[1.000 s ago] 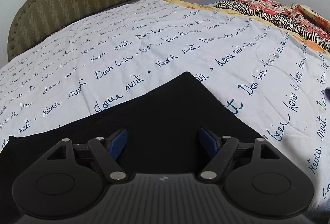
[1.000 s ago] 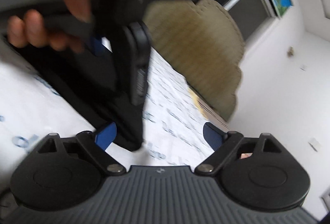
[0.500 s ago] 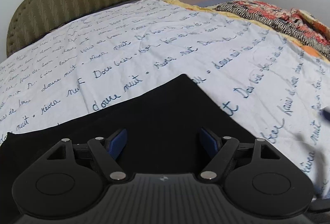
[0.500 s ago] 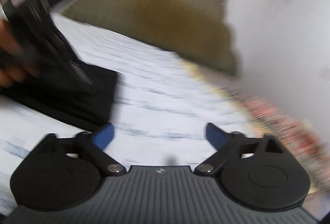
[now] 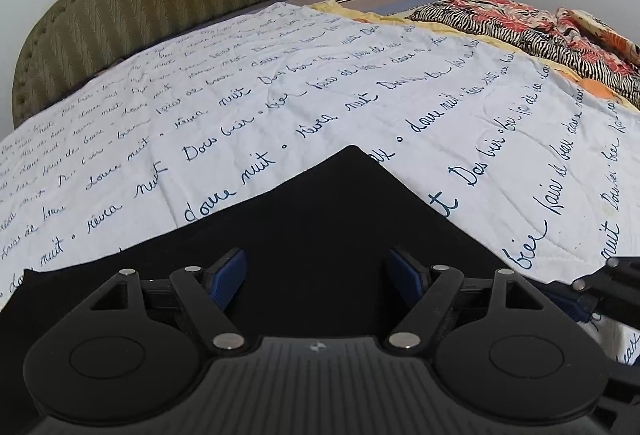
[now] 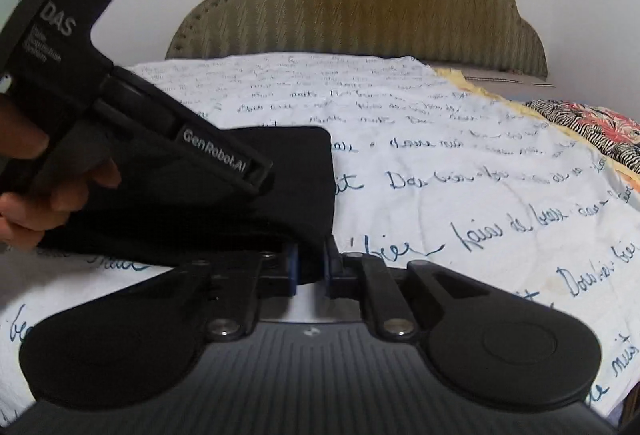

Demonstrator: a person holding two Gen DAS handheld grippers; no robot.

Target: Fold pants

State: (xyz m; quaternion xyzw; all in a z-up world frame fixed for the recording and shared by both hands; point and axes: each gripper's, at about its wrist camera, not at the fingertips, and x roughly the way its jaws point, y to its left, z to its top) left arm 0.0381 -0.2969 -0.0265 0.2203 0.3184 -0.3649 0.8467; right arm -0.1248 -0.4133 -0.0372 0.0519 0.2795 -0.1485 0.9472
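Script-printed bedspread [image 5: 360, 83]: right gripper [image 6: 310, 267] pinches the black pants' [image 5: 320, 219] corner; left gripper [image 5: 318, 273] hovers spread (unloaded). Next, presumably: fold across.

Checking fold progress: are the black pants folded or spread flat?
Folded. The black pants form a compact, square-cornered block on the script-printed bedsheet; the right gripper pinches their near edge.

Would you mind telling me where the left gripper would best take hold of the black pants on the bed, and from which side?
Probably the pants' far corner, approached low along the bedspread. The cloth lies flat in layers, so only its edges offer anything to pinch. The left gripper hovers open above the middle; the right gripper is already shut on the near corner.
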